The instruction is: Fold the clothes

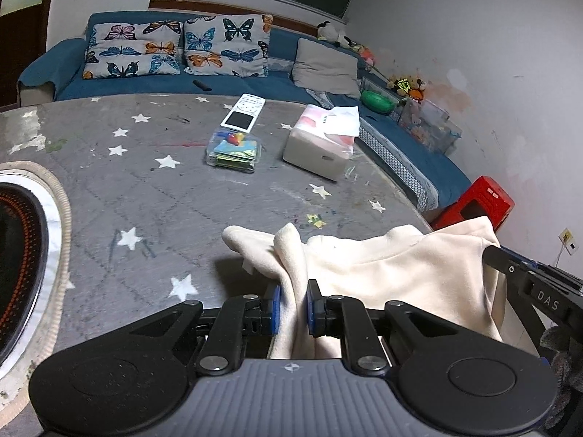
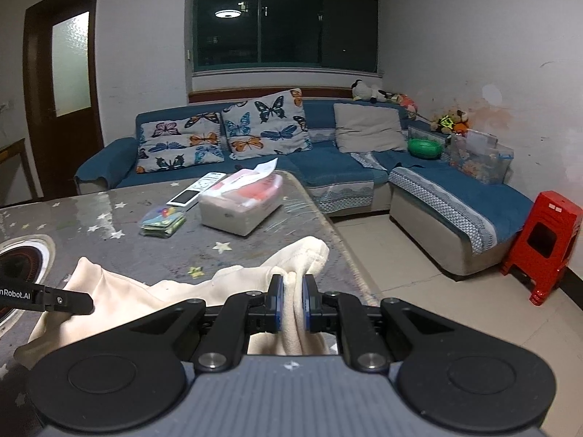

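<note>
A grey table (image 1: 109, 189) with a white star pattern fills the near part of both views. At its far left edge sits a round black burner ringed in white (image 1: 22, 255). Toward the middle of the table lie a clear plastic box of colourful small items (image 1: 234, 150), a white remote control (image 1: 243, 111) just behind it, and, to the right, a white tissue pack with pink print (image 1: 320, 142).

At the near edge of the table, toward its right side, a cream fleece garment (image 1: 400, 269) lies bunched, partly draped off the table's edge. The left gripper (image 1: 293, 307) has its blue-padded fingers (image 1: 276, 309) pinched nearly together on a fold of this cloth. The right gripper (image 2: 292, 304) likewise has its fingers (image 2: 310, 306) closed tight on another fold of the same garment, with a rounded end of the cloth poking up just beyond them. Each gripper shows at the edge of the other's view.

Behind the table stands a blue corner sofa (image 2: 328, 167) with two butterfly-print cushions (image 2: 262, 123) and a plain grey cushion (image 2: 368, 127). At far right, a red plastic stool (image 2: 543, 240) stands on the tiled floor (image 2: 400, 255)
</note>
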